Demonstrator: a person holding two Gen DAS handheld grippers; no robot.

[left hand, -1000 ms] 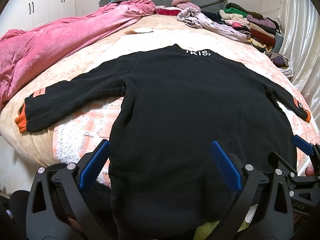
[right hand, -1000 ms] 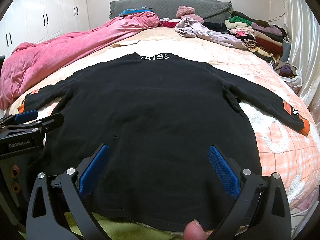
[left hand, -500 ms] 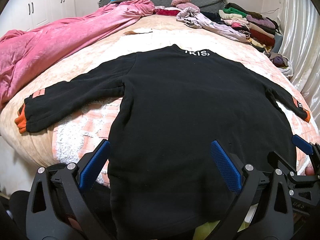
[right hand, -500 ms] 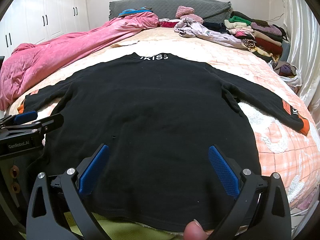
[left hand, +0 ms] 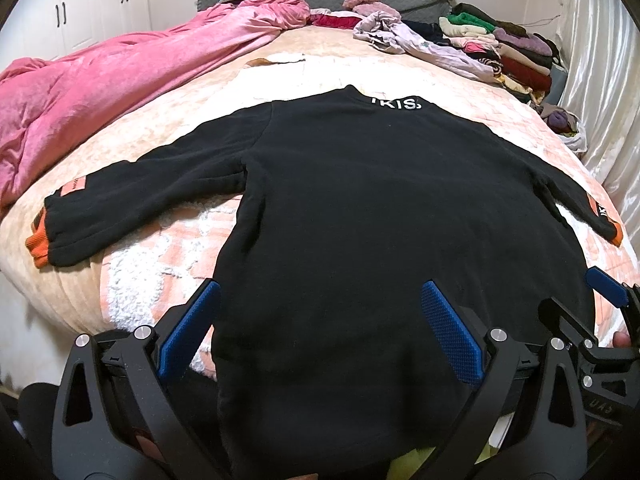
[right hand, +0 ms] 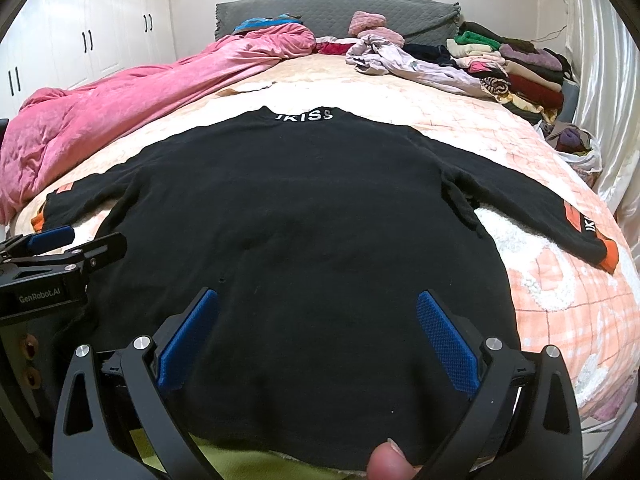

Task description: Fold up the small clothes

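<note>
One pink blanket (left hand: 100, 80) fills the upper left of the frame. Beside it, a black sweater (left hand: 360, 208) lies flat on the bed (left hand: 140, 272), arms spread, in the middle. Low in each view, the left gripper (left hand: 320, 320) and right gripper (right hand: 316, 320) have fingers wide apart, holding nothing. Folded clothes (left hand: 512, 52) sit upper right.

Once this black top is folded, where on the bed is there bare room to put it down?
Bare bedspread lies beyond the black sweatshirt collar, between the pink quilt and the lilac garment. A smaller patch shows under the left sleeve. The far right is crowded with stacked clothes.
</note>
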